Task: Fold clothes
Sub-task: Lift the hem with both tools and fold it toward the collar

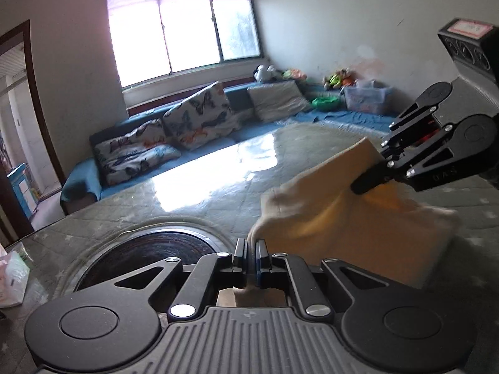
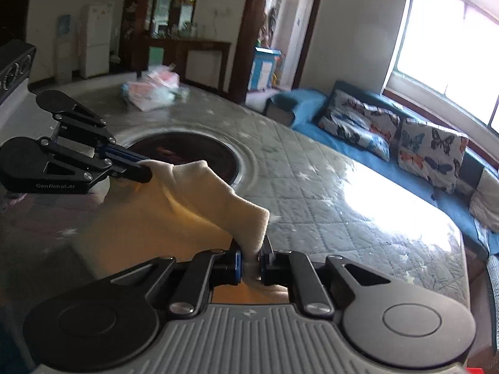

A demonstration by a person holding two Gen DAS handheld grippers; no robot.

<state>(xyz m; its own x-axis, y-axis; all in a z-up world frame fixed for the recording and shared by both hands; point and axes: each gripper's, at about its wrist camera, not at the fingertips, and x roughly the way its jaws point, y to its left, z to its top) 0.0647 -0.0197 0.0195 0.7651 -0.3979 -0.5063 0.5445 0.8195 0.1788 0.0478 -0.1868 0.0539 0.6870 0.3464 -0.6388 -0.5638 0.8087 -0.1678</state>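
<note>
A cream-yellow garment (image 1: 336, 218) hangs stretched between both grippers above the quilted table (image 1: 193, 205). My left gripper (image 1: 252, 246) is shut on one corner of the cloth at the bottom of the left wrist view. There my right gripper (image 1: 365, 184) comes in from the right and pinches the other corner. In the right wrist view the right gripper (image 2: 251, 249) is shut on a bunched fold of the garment (image 2: 174, 212). The left gripper (image 2: 142, 168) enters from the left, clamped on the far corner. The cloth's lower part drapes toward the table and is blurred.
A dark round inset (image 1: 146, 258) sits in the table (image 2: 312, 193) near the left gripper. Plastic bags (image 2: 152, 90) lie at the table's far side. A blue sofa with butterfly cushions (image 1: 193, 118) runs under the window beyond the table edge.
</note>
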